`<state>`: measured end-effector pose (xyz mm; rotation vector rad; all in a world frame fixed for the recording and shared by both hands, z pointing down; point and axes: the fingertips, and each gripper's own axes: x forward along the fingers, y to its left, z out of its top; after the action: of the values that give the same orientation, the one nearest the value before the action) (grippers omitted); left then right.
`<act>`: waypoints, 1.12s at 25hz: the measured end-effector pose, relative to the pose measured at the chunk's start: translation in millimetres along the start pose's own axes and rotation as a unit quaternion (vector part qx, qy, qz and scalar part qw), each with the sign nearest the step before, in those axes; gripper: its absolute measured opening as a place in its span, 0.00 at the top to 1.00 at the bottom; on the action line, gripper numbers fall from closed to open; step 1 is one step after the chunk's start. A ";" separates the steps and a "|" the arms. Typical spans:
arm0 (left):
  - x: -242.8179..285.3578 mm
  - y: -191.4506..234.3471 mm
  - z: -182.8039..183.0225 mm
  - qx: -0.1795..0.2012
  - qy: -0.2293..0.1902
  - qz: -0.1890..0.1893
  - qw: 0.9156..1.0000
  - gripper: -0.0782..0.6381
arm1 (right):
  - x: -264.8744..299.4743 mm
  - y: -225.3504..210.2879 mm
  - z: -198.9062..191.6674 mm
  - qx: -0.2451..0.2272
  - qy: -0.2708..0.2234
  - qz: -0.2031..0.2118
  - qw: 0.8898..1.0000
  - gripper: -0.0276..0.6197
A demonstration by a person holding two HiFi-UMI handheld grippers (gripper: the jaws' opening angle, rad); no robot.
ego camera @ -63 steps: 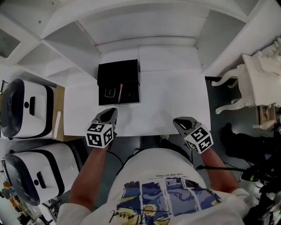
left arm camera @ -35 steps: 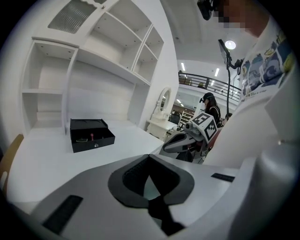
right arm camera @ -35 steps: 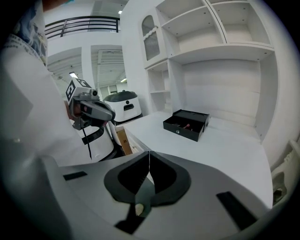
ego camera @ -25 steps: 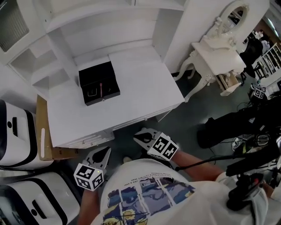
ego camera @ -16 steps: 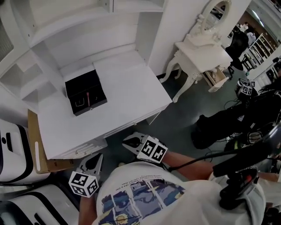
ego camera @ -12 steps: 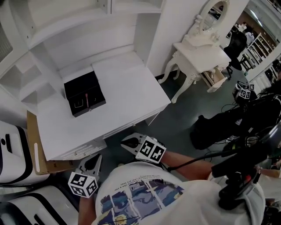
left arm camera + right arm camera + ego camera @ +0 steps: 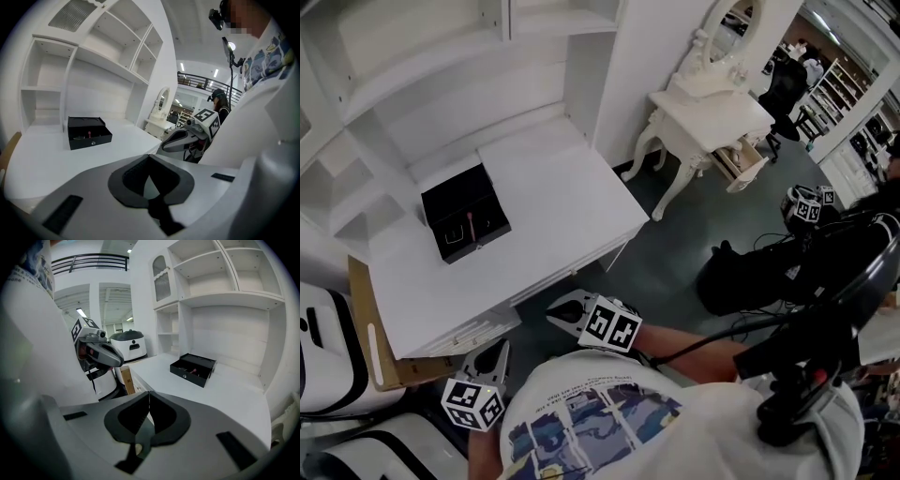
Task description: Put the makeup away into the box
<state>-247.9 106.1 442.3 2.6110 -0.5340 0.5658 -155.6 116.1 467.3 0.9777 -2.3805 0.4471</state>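
Note:
A black box (image 7: 464, 223) stands open on the white desk (image 7: 553, 206), with a thin pink makeup item (image 7: 472, 225) lying inside. Both grippers hang off the desk, close to the person's body and below its front edge. My left gripper (image 7: 499, 349) is shut and empty; in its own view the jaws meet at the left gripper's tips (image 7: 149, 157), and the box (image 7: 89, 133) lies far ahead. My right gripper (image 7: 553, 317) is shut too and holds nothing. In the right gripper view the box (image 7: 193, 367) sits well beyond the right gripper's tips (image 7: 149, 394).
White shelves rise behind the desk. A white dressing table with an oval mirror (image 7: 712, 103) stands to the right. White machines (image 7: 319, 319) and a cardboard panel (image 7: 366, 328) are at the left. Black gear and cables (image 7: 787, 272) lie on the floor at the right.
Both grippers have drawn back from the desk's front edge to the person's body. The head view has swung right, so the desk and box now sit further left. The box is unchanged.

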 end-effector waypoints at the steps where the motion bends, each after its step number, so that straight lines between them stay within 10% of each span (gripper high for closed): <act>1: 0.0 0.1 0.6 0.000 0.001 -0.001 1.000 0.87 | 0.0 0.3 -0.1 0.001 0.001 0.000 1.000 0.92; 28: -4.3 18.7 -12.6 -0.009 0.010 0.006 1.000 0.87 | 23.2 6.0 -5.8 0.004 0.015 0.010 1.000 0.92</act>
<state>-263.6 97.5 456.6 2.5847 -0.5463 0.5867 -171.9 110.2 484.9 0.9445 -2.3658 0.4769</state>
